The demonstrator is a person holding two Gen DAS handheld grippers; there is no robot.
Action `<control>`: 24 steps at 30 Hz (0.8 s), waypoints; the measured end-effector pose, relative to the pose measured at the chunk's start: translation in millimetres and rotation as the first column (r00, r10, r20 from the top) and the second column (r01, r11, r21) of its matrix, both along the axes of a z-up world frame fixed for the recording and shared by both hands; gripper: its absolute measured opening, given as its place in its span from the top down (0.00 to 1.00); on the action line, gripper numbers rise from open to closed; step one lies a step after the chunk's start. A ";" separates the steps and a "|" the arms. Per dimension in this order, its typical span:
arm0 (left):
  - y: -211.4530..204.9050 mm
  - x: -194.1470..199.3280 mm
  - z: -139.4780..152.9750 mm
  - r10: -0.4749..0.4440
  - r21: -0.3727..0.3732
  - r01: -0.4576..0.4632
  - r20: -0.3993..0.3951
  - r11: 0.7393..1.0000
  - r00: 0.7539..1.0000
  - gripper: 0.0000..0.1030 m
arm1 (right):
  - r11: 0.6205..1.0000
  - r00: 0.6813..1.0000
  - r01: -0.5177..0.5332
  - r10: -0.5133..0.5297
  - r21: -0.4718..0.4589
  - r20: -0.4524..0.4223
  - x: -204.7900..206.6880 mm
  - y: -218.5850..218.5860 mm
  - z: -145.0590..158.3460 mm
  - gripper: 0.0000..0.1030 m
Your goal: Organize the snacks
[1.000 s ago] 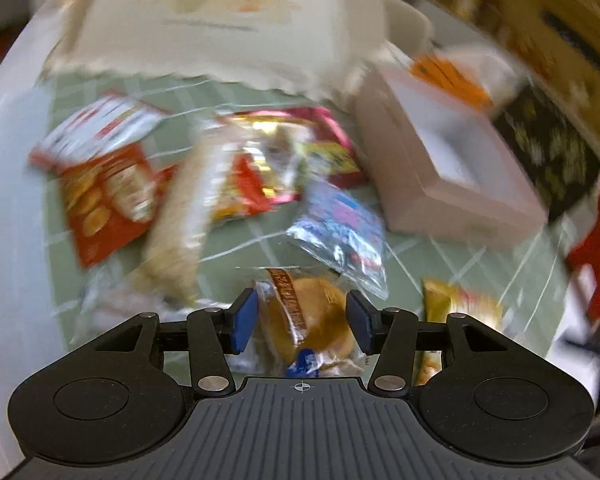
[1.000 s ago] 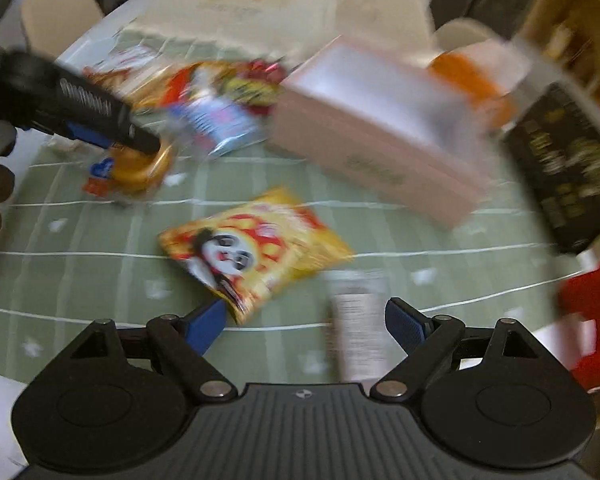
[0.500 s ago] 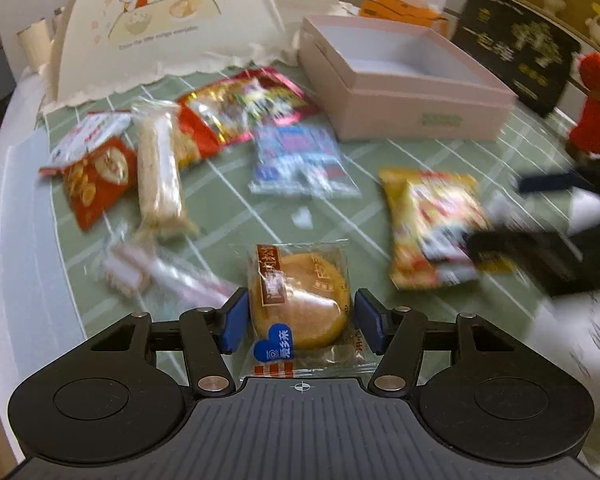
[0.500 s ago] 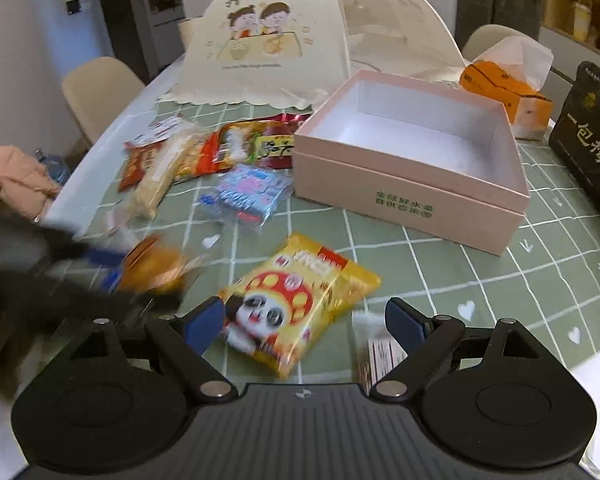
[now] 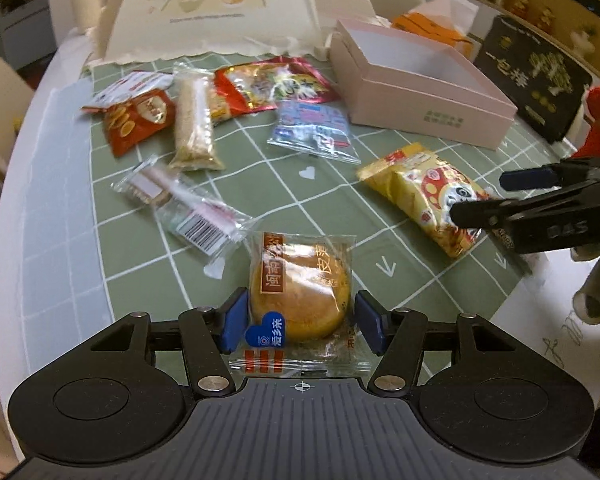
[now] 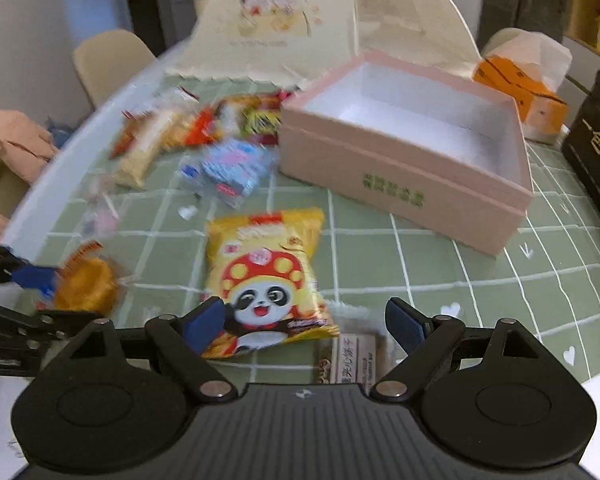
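The left hand-held gripper [image 5: 300, 322] has its jaws a little apart from a wrapped round cake [image 5: 300, 296] that lies between them on the bench [image 5: 340, 216]; the jaws have just been opening. To the right, the right hand-held gripper [image 5: 478, 198] is over a yellow snack bag [image 5: 424, 196] with its jaws apart. Far right stands an open pink box [image 5: 416, 96]. Far left lie a red packet [image 5: 136, 120], a long clear packet [image 5: 194, 128] and a blue packet [image 5: 312, 128].

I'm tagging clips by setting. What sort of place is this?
Most likely a home dining room: a round table with a green checked cloth, cream chairs around it, a mesh food cover, and a fridge-like appliance behind.
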State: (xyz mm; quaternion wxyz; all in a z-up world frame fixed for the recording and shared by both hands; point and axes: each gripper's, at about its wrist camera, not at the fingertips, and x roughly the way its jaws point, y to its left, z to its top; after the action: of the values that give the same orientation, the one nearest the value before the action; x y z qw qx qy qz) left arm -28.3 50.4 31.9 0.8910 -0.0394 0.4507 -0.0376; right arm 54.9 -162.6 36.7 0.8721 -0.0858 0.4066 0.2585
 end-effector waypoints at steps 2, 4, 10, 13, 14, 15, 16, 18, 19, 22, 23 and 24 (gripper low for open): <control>0.4 2.0 0.2 0.001 -0.002 -0.001 0.001 1.000 1.000 0.39 | 0.999 0.999 -0.037 0.037 0.029 0.005 1.6 3.0 6.3 0.14; 0.1 3.5 -1.2 0.006 -0.001 -0.006 0.013 1.000 1.000 0.39 | 0.998 0.999 -0.034 0.036 0.052 -0.033 10.2 12.8 5.8 0.14; -2.7 7.9 -1.8 0.022 0.008 -0.022 0.008 1.000 1.000 0.39 | 0.999 0.994 0.049 -0.049 -0.007 -0.098 30.9 47.8 -14.3 0.23; -3.1 9.7 -0.9 -0.021 0.033 0.021 -0.008 0.999 1.000 0.41 | 0.999 0.995 0.006 -0.010 -0.043 -0.099 24.3 51.2 -9.8 0.37; -2.3 10.5 -0.2 -0.033 0.030 0.034 -0.014 0.999 0.999 0.42 | 0.999 0.993 -0.025 0.022 -0.020 -0.117 20.6 47.2 -5.1 0.37; 0.3 11.8 1.6 -0.047 -0.001 0.047 -0.027 0.999 0.998 0.42 | 0.999 0.992 -0.046 0.045 0.001 -0.120 17.2 41.0 -0.7 0.38; 2.5 11.5 4.6 -0.062 -0.040 0.060 -0.034 0.997 0.998 0.43 | 0.998 0.992 -0.057 0.058 0.009 -0.110 12.1 34.1 5.6 0.38; 1.5 6.3 19.2 -0.127 -0.106 0.126 -0.009 0.986 0.992 0.43 | 0.998 0.995 -0.057 0.058 0.009 -0.078 1.6 14.7 20.8 0.38; -1.0 3.9 28.9 -0.163 -0.122 0.162 0.005 0.979 0.987 0.43 | 0.999 0.997 -0.051 0.052 0.015 -0.066 -1.9 3.4 28.6 0.38; -6.8 5.5 70.4 -0.238 -0.168 0.249 0.081 0.954 0.968 0.43 | 0.998 0.999 -0.018 0.021 0.057 -0.050 -5.6 -32.8 51.8 0.38; -6.6 11.9 85.4 -0.241 -0.187 0.259 0.114 0.947 0.964 0.43 | 0.998 0.999 0.008 -0.005 0.065 -0.041 -3.6 -44.2 58.9 0.38; -6.0 20.8 97.5 -0.239 -0.211 0.264 0.140 0.941 0.961 0.43 | 0.997 0.999 0.037 -0.035 0.068 -0.029 0.5 -51.5 65.0 0.38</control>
State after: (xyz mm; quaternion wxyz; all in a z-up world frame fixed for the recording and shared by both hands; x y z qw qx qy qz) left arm -7.5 44.4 129.4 0.8924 -0.0811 0.3939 -0.2049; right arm 55.4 -214.0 101.7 0.8733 -0.0448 0.4111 0.2577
